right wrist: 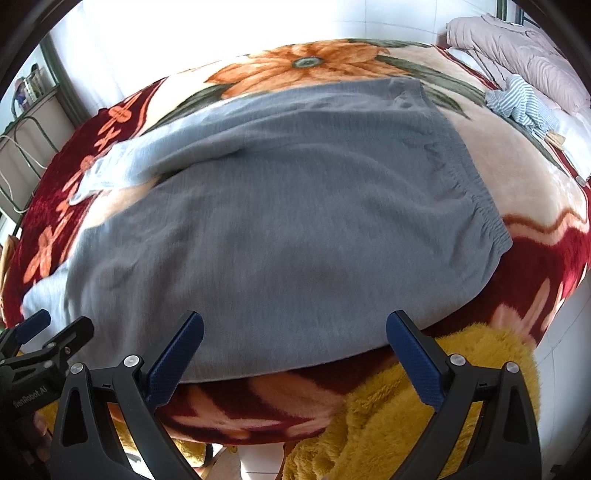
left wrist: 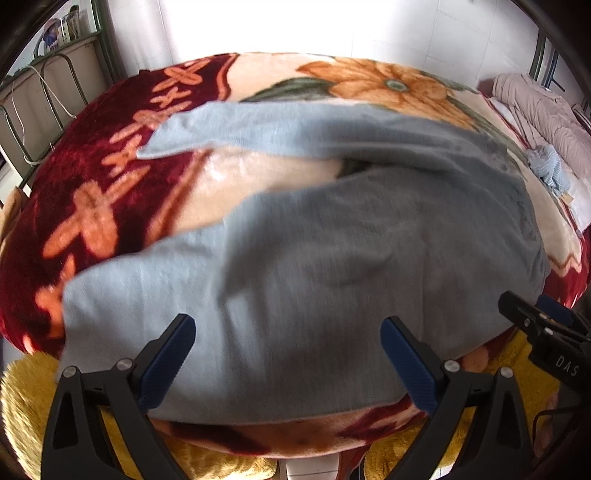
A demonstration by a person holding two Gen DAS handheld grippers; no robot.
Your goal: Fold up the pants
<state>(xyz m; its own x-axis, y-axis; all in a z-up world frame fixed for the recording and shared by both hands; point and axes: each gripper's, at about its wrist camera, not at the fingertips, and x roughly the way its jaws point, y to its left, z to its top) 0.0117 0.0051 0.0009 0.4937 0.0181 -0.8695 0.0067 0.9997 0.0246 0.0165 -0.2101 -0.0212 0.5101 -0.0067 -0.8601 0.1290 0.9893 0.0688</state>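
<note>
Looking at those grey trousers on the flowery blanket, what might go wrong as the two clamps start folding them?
Both grippers, left gripper and right gripper, hang open above the near edge of the grey pants. A pinch there might also catch the plush blanket underneath. The two legs lie splayed apart, the far leg angled away, so a fold may come out crooked. The near edge hangs close to the bed's edge, so a tug could slide the pants off.

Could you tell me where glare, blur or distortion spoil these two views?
Left wrist view: the wall behind the bed is blown out white, the pants are motion-smeared, and fisheye bulges the blanket. Right wrist view: same glare at top, milder blur.
</note>
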